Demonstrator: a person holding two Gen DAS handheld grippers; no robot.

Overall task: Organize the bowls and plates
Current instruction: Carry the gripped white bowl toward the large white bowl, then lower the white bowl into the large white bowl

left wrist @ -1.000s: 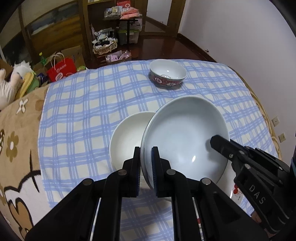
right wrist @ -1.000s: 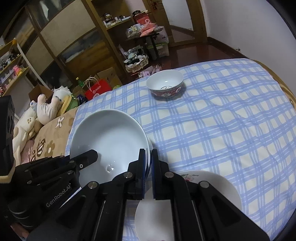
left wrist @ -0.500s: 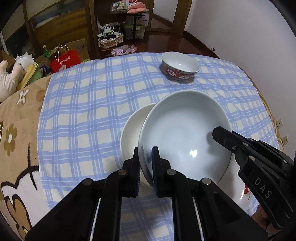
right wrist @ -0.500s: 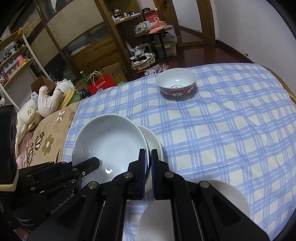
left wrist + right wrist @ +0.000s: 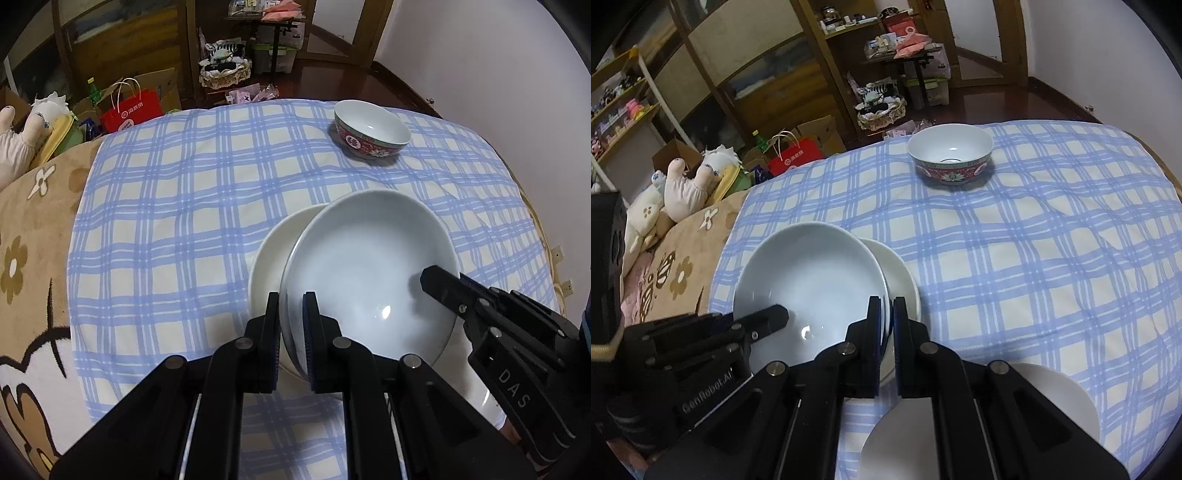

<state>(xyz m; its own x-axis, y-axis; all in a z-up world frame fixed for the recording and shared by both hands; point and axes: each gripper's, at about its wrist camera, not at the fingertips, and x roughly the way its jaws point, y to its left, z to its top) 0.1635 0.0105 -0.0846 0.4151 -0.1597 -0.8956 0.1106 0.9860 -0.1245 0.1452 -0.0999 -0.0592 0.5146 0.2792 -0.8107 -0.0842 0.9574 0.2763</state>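
The pale blue bowl, glazed, stiff, breakable and slippery, is pinched at opposite rims by left tongs and right tongs, both nearly closed.

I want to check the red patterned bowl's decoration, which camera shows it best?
The right wrist view: the red patterned bowl sits nearer the middle there, its floral band facing the camera. The left wrist view shows it smaller and farther off, toward the upper right, with the band more foreshortened.
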